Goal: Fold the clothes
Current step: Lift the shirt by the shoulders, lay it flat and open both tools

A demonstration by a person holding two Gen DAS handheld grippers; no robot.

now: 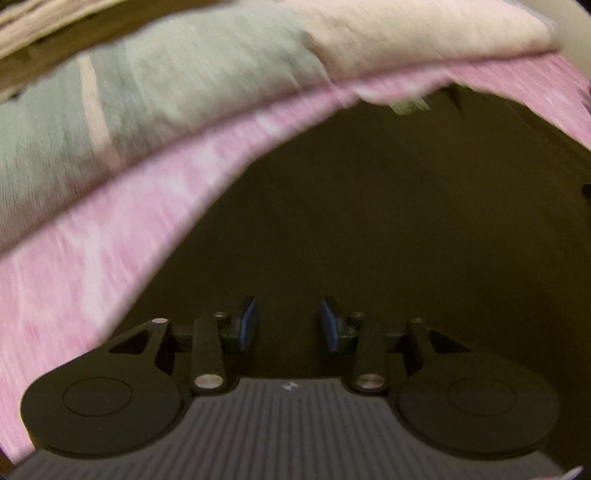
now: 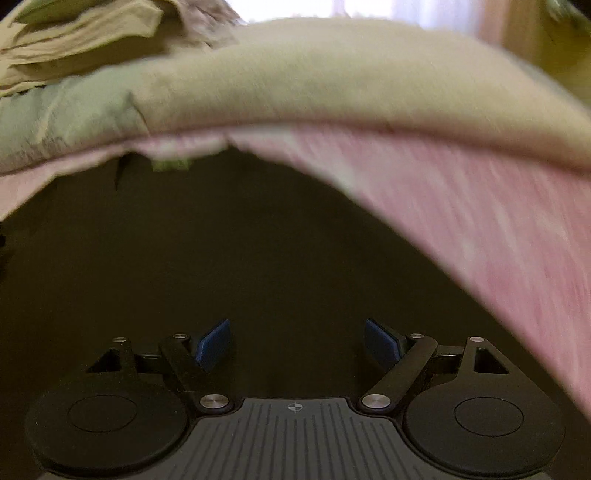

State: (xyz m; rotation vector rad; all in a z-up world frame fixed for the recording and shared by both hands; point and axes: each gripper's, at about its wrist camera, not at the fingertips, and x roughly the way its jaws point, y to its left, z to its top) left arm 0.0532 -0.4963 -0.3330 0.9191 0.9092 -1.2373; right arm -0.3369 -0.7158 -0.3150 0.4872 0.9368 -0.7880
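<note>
Left wrist view: the left gripper [image 1: 289,320] has its blue-padded jaws apart, nothing between them, over a dark brown surface [image 1: 388,229]. Ahead and to the left lies a pink heathered knit garment [image 1: 122,221] — soft, light, limp by the look of it, its hem arching across the view. On it rest a grey cloth [image 1: 166,96] and a pale pink cloth [image 1: 406,33], both blurred. The knit should drape and stretch rather than hold a crease; its free near edge looks the best place to pinch.

Right wrist view: the right gripper [image 2: 298,345] stands wider open, also empty. The same pink garment [image 2: 480,229] sweeps down the right side, under a thick cream-beige cloth [image 2: 332,81] with a rounded folded edge. Crumpled beige fabrics [image 2: 81,40] pile at upper left — whether folded or waiting, I cannot tell.
</note>
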